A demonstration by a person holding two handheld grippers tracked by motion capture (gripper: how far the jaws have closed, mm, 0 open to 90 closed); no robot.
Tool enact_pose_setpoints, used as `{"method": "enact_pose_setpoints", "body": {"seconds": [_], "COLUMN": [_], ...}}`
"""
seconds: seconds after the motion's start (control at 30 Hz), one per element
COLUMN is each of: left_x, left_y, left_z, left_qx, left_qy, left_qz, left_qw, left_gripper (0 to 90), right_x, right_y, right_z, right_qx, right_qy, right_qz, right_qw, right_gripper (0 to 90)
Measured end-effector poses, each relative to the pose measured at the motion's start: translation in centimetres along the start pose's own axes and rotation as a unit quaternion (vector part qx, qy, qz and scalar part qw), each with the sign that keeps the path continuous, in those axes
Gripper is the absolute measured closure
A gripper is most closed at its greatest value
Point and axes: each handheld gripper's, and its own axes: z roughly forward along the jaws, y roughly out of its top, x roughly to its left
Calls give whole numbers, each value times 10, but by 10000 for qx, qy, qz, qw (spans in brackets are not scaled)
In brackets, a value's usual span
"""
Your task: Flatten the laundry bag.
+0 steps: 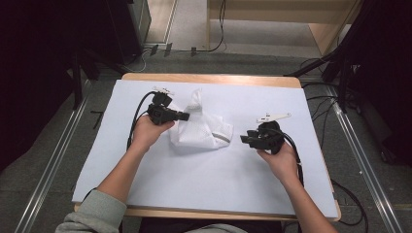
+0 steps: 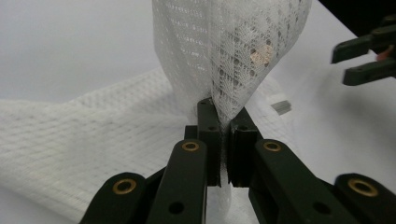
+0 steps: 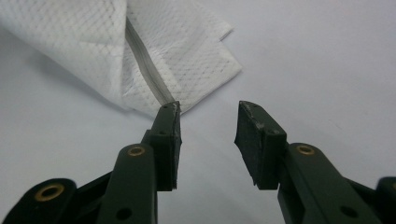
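A white mesh bag (image 1: 201,127) lies crumpled on the white table cover, its far end pulled up into a peak. My left gripper (image 1: 185,116) is shut on a fold of that bag; in the left gripper view the mesh bag (image 2: 224,51) rises from between my pinched jaws at my left gripper (image 2: 223,122). My right gripper (image 1: 244,139) hovers just right of the bag's near corner, jaws open and empty. In the right gripper view my right gripper (image 3: 208,119) points at the bag (image 3: 140,51), whose grey zip strip (image 3: 147,70) runs toward the left jaw.
The white cover (image 1: 209,179) spreads over a wooden table (image 1: 214,77). A small white bracket (image 1: 273,117) lies on it behind my right hand. Black cables trail from both grippers. Dark stands and floor rails flank the table.
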Motion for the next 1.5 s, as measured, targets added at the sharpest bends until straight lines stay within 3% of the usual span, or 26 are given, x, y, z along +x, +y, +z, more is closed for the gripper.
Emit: {"method": "enact_pose_setpoints", "body": {"seconds": [0.07, 0.1, 0.17, 0.27, 0.3, 0.4, 0.47, 0.7, 0.93, 1.07, 1.13, 1.33, 1.37, 1.43, 1.5], "left_x": [-15, -15, -29, -38, -47, -55, -67, -90, -101, -102, -97, -74, -63, -58, -45], "left_y": [1, 1, 1, 1, 1, 1, -1, -5, -10, -10, -10, -12, -13, -14, -15], "left_z": [-2, -2, -1, 1, 3, 5, 10, 22, 22, 14, 7, 1, 0, -1, -2], "left_qx": [-82, -82, -92, -83, -100, -73, -30, 158, 259, 207, 123, 117, 116, 137, 130], "left_qy": [-124, -124, -194, -286, -338, -367, -550, -736, -1044, -1014, -876, -543, -459, -400, -266], "left_qz": [107, 107, 293, 355, 431, 525, 567, 747, 745, 812, 770, 650, 563, 545, 464], "left_qw": [9998, 9998, 9993, 9989, 9984, 9979, 9969, 9944, 9914, 9913, 9931, 9963, 9973, 9976, 9985], "left_gripper": [867, 865, 861, 857, 855, 844, 825, 760, 509, 464, 464, 466, 468, 472, 472], "right_x": [-1, -1, -5, -10, -16, -23, -33, -47, -52, -53, -52, -45, -43, -41, -36], "right_y": [0, 0, 0, 0, -1, -3, -5, -9, -10, -11, -10, -6, -5, -4, -1], "right_z": [-1, -1, -4, -6, -9, -13, -19, -30, -35, -34, -35, -31, -30, -29, -27], "right_qx": [-11, -11, -28, -65, -108, -152, -230, -354, -405, -392, -397, -389, -366, -355, -328], "right_qy": [-30, -30, -151, -227, -287, -349, -426, -527, -589, -592, -580, -429, -411, -374, -336], "right_qz": [12, 12, 7, 31, 113, 215, 356, 568, 632, 625, 641, 675, 643, 621, 583], "right_qw": [10000, 10000, 9999, 9997, 9995, 9990, 9982, 9964, 9954, 9955, 9955, 9960, 9964, 9967, 9972], "right_gripper": [616, 616, 622, 624, 627, 628, 629, 629, 632, 632, 647, 664, 664, 664, 663]}}
